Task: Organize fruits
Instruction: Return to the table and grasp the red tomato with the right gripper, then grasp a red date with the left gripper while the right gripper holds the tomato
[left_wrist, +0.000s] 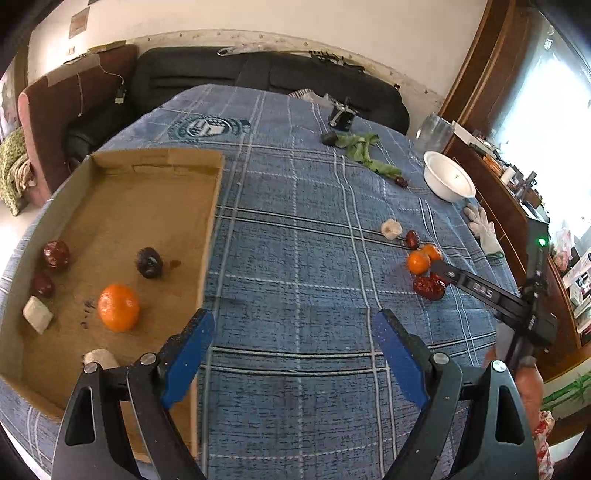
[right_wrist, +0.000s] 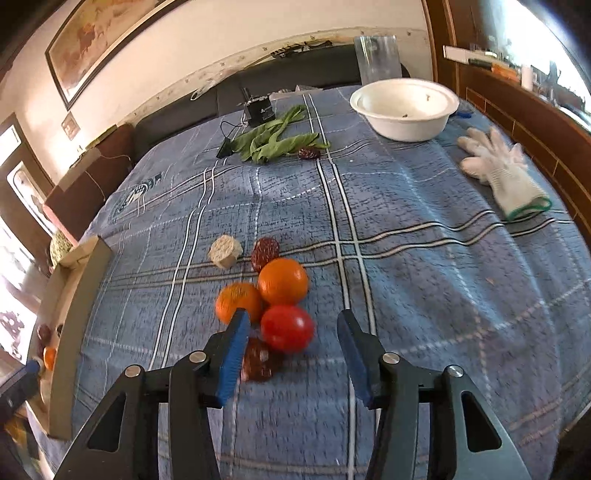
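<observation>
A woven blue plaid cloth (right_wrist: 406, 229) covers the table, matt and slightly rumpled. The tray (left_wrist: 147, 206) is plain brown cardboard, rough and dull. The oranges (right_wrist: 282, 280) look glossy and dimpled; the tomato (right_wrist: 287, 326) is smooth and shiny. The bowl (right_wrist: 404, 107) looks like matt white plastic, the glove (right_wrist: 498, 166) knitted white fabric.

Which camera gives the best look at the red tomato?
The right wrist view: the red tomato sits close and unobstructed, just ahead of the open right gripper. In the left wrist view I cannot pick it out of the distant fruit cluster.
</observation>
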